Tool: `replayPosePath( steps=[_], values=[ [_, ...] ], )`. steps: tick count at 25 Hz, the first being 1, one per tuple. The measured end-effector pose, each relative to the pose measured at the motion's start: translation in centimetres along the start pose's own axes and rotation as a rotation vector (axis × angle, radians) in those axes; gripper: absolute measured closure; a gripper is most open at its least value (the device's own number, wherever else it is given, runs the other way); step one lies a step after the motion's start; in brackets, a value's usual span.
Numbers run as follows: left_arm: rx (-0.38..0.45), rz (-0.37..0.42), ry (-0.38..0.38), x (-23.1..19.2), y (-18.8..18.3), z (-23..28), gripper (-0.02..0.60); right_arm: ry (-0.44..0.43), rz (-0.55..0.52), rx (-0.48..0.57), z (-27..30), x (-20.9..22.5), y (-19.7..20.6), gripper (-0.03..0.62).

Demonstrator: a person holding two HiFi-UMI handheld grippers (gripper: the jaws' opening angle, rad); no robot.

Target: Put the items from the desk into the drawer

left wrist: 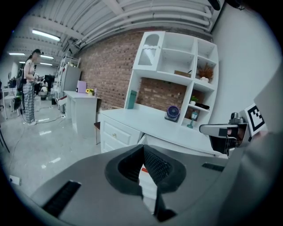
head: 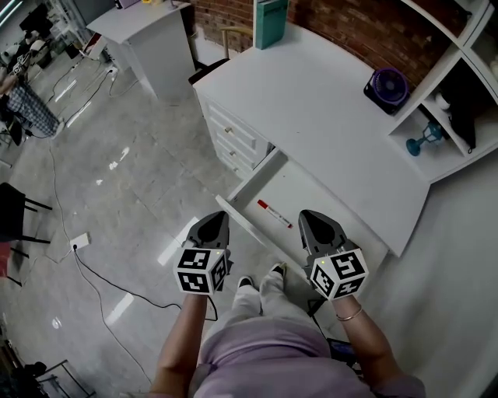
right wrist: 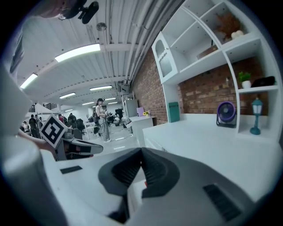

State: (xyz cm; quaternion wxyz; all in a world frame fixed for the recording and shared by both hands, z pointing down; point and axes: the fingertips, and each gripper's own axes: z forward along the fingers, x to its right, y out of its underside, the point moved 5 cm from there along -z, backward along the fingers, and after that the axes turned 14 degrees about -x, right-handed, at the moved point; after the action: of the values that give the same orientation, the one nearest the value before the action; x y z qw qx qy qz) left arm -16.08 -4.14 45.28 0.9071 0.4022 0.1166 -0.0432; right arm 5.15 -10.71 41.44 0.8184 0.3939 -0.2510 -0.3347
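Note:
A white desk (head: 311, 101) has its top drawer (head: 311, 196) pulled open toward me. Inside the drawer lies a red-and-white marker (head: 274, 214). On the desk top stand a purple fan (head: 387, 87) at the right and a teal box (head: 270, 22) at the far edge. My left gripper (head: 221, 216) hovers over the drawer's front left corner, shut and empty. My right gripper (head: 308, 214) hangs above the drawer's right part, also shut with nothing in it. In both gripper views the pads (left wrist: 142, 149) (right wrist: 141, 151) meet with only the white drawer behind them.
Closed drawers (head: 233, 136) fill the desk's left side. A white shelf unit (head: 455, 70) at the right holds a blue lamp figure (head: 426, 138). A second white table (head: 148, 35) stands at the back. A cable (head: 117, 284) runs over the glossy floor. People stand far off.

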Motion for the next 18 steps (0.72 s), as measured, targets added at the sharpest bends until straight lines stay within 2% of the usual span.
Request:
replayPosePath(
  steps=[18],
  values=[
    [-0.017, 0.079, 0.04, 0.9, -0.9, 0.7, 0.583, 0.063, 0.058, 0.087, -4.5, 0.4, -0.1, 0.591]
  ],
)
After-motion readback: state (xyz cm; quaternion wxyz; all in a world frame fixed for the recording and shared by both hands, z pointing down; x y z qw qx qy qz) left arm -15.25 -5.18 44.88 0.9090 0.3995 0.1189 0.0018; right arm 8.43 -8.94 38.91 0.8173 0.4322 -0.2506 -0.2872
